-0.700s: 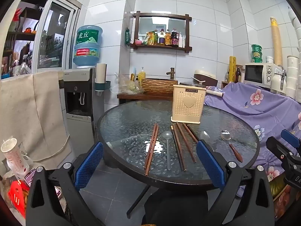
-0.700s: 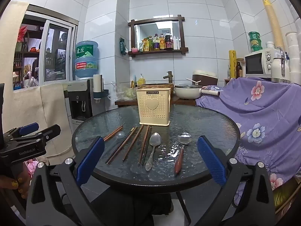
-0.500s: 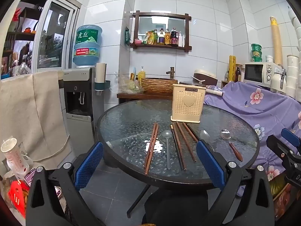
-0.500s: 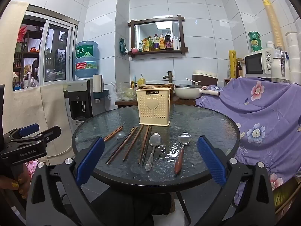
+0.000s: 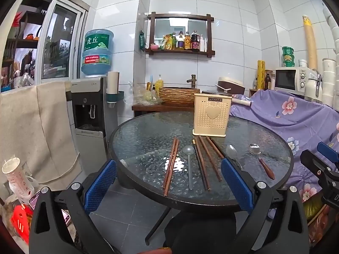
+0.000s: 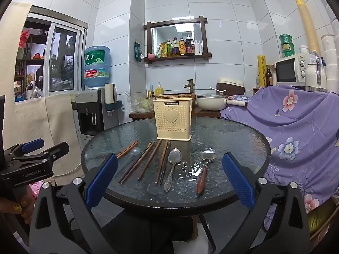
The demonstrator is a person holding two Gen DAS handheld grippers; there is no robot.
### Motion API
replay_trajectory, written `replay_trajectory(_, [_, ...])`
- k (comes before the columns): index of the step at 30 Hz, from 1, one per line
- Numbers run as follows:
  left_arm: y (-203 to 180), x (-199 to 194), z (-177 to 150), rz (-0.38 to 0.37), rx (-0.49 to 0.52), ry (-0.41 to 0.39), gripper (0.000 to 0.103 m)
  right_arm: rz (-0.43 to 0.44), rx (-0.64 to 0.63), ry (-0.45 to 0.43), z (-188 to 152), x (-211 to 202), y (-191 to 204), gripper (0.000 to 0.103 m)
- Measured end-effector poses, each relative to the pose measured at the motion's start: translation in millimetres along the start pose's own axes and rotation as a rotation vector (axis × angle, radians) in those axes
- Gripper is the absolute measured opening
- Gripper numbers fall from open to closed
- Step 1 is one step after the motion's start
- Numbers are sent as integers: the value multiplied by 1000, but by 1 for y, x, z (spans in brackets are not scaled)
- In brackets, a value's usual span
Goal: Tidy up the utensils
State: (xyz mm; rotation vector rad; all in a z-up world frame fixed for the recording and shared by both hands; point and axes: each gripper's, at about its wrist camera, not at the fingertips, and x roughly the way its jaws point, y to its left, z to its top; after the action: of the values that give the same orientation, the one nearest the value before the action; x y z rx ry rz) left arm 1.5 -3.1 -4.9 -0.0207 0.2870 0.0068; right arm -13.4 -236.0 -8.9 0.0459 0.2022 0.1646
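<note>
A cream perforated utensil holder (image 5: 211,116) (image 6: 173,119) stands upright on a round glass table (image 5: 148,133) (image 6: 237,135). In front of it lie several brown chopsticks (image 5: 171,166) (image 6: 150,162), a grey plastic spoon (image 5: 189,165), a metal spoon (image 6: 173,167) and a wooden-handled spoon (image 5: 262,162) (image 6: 205,169). My left gripper (image 5: 168,187) is open and empty, held short of the table's near edge. My right gripper (image 6: 169,185) is open and empty at the near edge, in front of the spoons.
A water dispenser (image 5: 92,103) stands left of the table. A counter with a basket, a pot (image 6: 210,104) and a rice cooker runs behind it. A purple flowered cloth (image 6: 296,127) covers furniture on the right. A microwave (image 6: 293,72) sits above it.
</note>
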Motion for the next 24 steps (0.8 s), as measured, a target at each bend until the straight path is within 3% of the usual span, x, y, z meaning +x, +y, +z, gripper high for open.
replay_trajectory(24, [-1, -3, 4, -12, -1, -3, 97, -3, -6, -3, 0, 0, 4, 97])
